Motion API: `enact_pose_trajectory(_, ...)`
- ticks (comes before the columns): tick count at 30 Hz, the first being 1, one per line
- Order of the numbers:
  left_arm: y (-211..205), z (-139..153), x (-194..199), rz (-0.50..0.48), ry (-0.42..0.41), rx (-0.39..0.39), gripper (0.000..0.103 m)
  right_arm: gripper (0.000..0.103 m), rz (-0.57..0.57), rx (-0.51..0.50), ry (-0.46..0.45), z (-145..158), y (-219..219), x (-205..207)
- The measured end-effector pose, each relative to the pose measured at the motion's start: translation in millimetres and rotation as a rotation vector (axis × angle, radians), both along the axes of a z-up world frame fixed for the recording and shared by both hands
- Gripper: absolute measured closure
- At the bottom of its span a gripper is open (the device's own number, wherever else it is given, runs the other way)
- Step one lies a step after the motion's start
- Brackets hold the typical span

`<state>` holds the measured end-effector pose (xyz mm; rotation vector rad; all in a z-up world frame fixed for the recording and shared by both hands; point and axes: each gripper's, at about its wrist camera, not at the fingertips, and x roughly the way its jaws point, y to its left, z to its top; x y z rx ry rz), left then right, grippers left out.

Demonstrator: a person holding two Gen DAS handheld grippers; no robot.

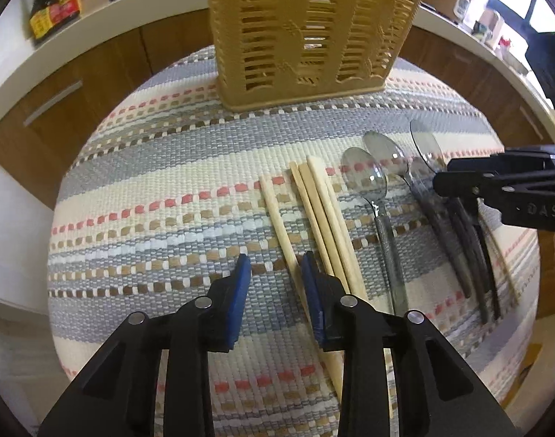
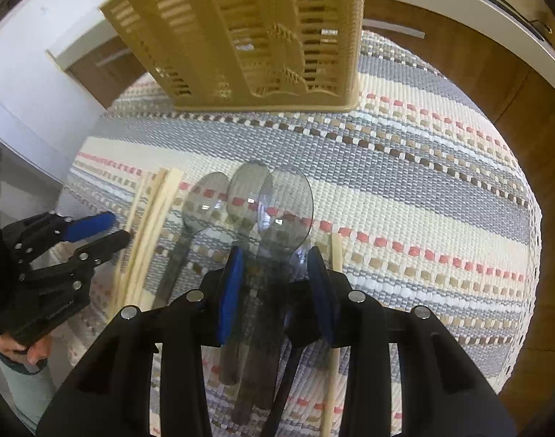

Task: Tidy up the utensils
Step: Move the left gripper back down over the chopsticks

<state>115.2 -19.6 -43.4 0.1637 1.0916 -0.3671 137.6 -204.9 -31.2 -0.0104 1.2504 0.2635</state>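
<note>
Several pale wooden chopsticks [image 1: 324,218] lie side by side on the striped woven mat [image 1: 150,218]. My left gripper [image 1: 276,266] hovers low over them, open, with the leftmost chopstick between its blue pads and nearer the right one. To their right lie several clear grey plastic spoons [image 1: 364,178]. In the right wrist view my right gripper [image 2: 276,255] straddles the spoons' [image 2: 277,204] handles, open, its pads close on either side. A single chopstick [image 2: 337,251] lies just right of it. The tan slotted utensil basket [image 1: 306,36] stands upright at the mat's far edge.
Wooden cabinet fronts and a white counter curve behind the mat [image 2: 423,200]. A dark sauce bottle [image 1: 53,0] stands on the counter at far left. A person's hand [image 2: 19,349] holds the left gripper [image 2: 121,227] beside the chopsticks [image 2: 150,236]. The right gripper [image 1: 441,182] enters from the right.
</note>
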Motion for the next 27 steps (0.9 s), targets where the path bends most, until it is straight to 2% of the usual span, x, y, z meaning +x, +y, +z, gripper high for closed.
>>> enact_pose_trajectory(1, -1, 0, 1, -0.002, 0.001, 0.006, 0.075, 0.077, 0.004, -0.007, 0.009, -3, 3, 2)
enact_pose_trajectory(3, -3, 1, 1, -0.010, 0.006, 0.023, 0.075, 0.079, 0.005, -0.029, 0.012, -8, 10, 3)
enact_pose_trajectory(5, -7, 1, 3, -0.016, 0.009, 0.037, 0.075, 0.086, 0.007, -0.040, -0.007, -5, 15, 2)
enact_pose_trajectory(6, -9, 1, 4, -0.020, 0.009, 0.056, 0.076, 0.094, 0.008, -0.041, -0.014, -3, 17, 2)
enact_pose_trajectory(9, -24, 1, 7, -0.024, -0.011, 0.114, 0.094, 0.096, 0.018, -0.025, -0.026, 0, 20, 0)
enact_pose_trajectory(10, -25, 2, 7, -0.024, -0.011, 0.118, 0.095, 0.100, 0.020, -0.024, -0.028, 0, 21, 0)
enact_pose_trajectory(13, -18, 3, 11, -0.004, 0.000, 0.091, 0.099, 0.100, 0.023, 0.018, -0.033, 3, 13, -1)
enact_pose_trajectory(20, 5, 5, 18, 0.037, 0.023, 0.060, 0.098, 0.100, 0.016, 0.127, -0.041, 10, -5, -1)
enact_pose_trajectory(23, 4, 7, 20, 0.025, 0.029, 0.076, 0.091, 0.093, 0.040, 0.115, -0.037, 13, -4, -2)
enact_pose_trajectory(24, 4, 8, 20, 0.021, 0.031, 0.082, 0.083, 0.084, 0.055, 0.100, -0.030, 14, -3, -3)
enact_pose_trajectory(25, 8, 5, 20, 0.016, 0.030, 0.086, 0.081, 0.073, 0.067, 0.083, -0.027, 14, 0, -3)
enact_pose_trajectory(27, 8, 5, 21, 0.010, 0.037, 0.098, 0.081, 0.060, 0.092, 0.058, -0.031, 13, 5, -6)
